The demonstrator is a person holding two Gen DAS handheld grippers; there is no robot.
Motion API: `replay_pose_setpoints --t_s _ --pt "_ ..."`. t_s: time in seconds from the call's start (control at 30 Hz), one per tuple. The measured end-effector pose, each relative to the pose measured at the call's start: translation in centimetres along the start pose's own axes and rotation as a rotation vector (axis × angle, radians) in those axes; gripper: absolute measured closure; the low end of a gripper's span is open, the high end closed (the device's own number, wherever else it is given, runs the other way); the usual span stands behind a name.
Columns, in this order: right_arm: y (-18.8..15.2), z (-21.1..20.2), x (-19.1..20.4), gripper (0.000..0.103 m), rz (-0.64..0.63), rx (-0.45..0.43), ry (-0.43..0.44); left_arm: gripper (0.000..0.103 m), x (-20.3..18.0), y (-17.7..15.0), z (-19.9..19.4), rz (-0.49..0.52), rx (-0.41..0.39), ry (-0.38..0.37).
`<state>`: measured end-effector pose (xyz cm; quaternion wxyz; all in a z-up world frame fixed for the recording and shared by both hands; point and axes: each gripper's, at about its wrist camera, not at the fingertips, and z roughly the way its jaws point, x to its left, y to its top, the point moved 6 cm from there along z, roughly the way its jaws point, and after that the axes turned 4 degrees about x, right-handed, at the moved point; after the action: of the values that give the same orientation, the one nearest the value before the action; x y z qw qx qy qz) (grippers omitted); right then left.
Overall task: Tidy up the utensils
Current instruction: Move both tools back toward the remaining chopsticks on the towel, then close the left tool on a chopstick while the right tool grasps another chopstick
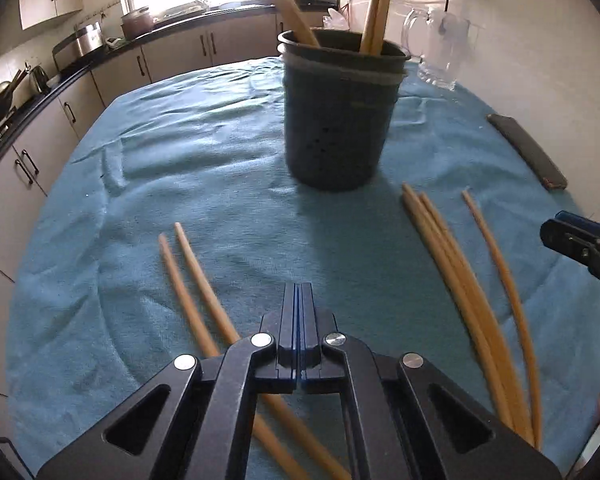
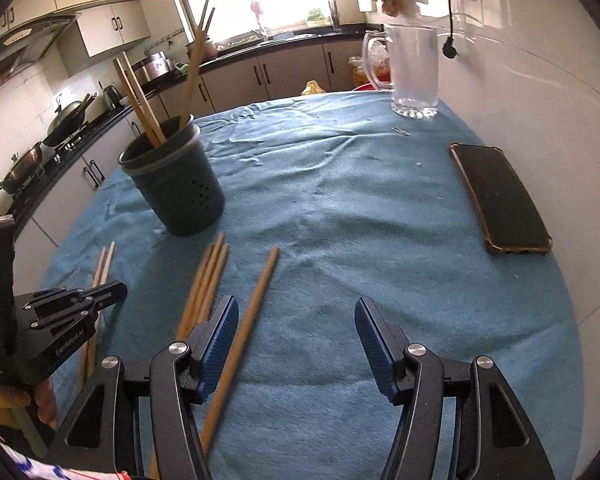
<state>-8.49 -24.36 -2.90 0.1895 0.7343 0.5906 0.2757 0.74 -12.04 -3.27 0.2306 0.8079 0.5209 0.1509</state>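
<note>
Holder: the dark utensil holder [image 2: 176,184] stands upright on the blue cloth [image 2: 340,208], with small holes low in its wall and a pale band under the rim.
Chopsticks in holder: four long wooden chopsticks [image 2: 140,100] stand inside, in two pairs that lean apart from each other.
Chopsticks on cloth, left pair: two chopsticks [image 1: 192,280] lie side by side under the left gripper, tips toward the holder.
Chopsticks on cloth, bundle: a close bundle [image 1: 448,256] of about three lies in front of the holder, a little to its right.
Single chopstick: one chopstick [image 2: 256,304] lies alone just beside the bundle; in the right wrist view it runs under the left finger of the right gripper.
Left gripper: the left gripper [image 1: 299,308] is clenched, its blue pads pressed together with nothing between them, above the cloth.
Right gripper: the right gripper [image 2: 296,336] is released, jaws wide apart and empty.
Other things: a black phone [image 2: 500,200] lies flat near the wall; a clear glass jug [image 2: 414,68] stands at the far edge.
</note>
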Motion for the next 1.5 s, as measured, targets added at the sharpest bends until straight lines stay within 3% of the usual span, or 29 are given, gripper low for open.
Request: replay_pose_setpoints --t_s 0.23,0.33,0.47,0.53,0.83,1.0,1.13,1.23,1.33,1.5 --pt "-0.2 -0.3 -0.1 0.038 0.006 0.000 0.017 0.103 5.1 -0.2 -3.5 -0.132 -0.048 -0.021" --pt "-0.4 0.0 2.1 0.038 -0.013 0.021 0.083 0.103 6.4 -0.7 -3.0 -0.152 -0.021 0.007" --pt "-0.4 -0.1 6.2 0.038 -0.091 0.035 0.145 0.103 5.5 -1.0 -1.2 -0.143 0.024 -0.013" --pt "-0.4 -0.2 7.5 0.038 -0.109 0.037 0.159 0.103 5.1 -0.7 -0.9 -0.140 0.008 -0.012" --pt "-0.8 1.4 8.3 0.038 -0.110 0.063 0.145 0.103 5.3 0.5 0.6 -0.063 0.025 0.174" --pt "-1.0 1.6 9.5 0.038 -0.123 0.081 0.165 0.103 5.5 1.1 1.4 -0.054 0.055 0.220" --pt "-1.1 1.8 11.7 0.038 -0.172 0.108 0.190 0.102 7.4 0.4 0.3 -0.183 0.057 0.129" --pt "-1.6 3.0 14.7 0.038 -0.258 0.137 0.204 0.102 9.7 -1.3 -3.0 -0.279 -0.002 0.054" --pt "-2.0 5.0 17.7 0.050 -0.318 0.184 0.229 0.102 10.9 -3.0 -5.1 -0.304 -0.025 0.028" --pt "-1.6 7.3 19.7 0.052 -0.357 0.205 0.185 0.099 12.4 -5.6 -6.5 -0.347 -0.015 -0.020"
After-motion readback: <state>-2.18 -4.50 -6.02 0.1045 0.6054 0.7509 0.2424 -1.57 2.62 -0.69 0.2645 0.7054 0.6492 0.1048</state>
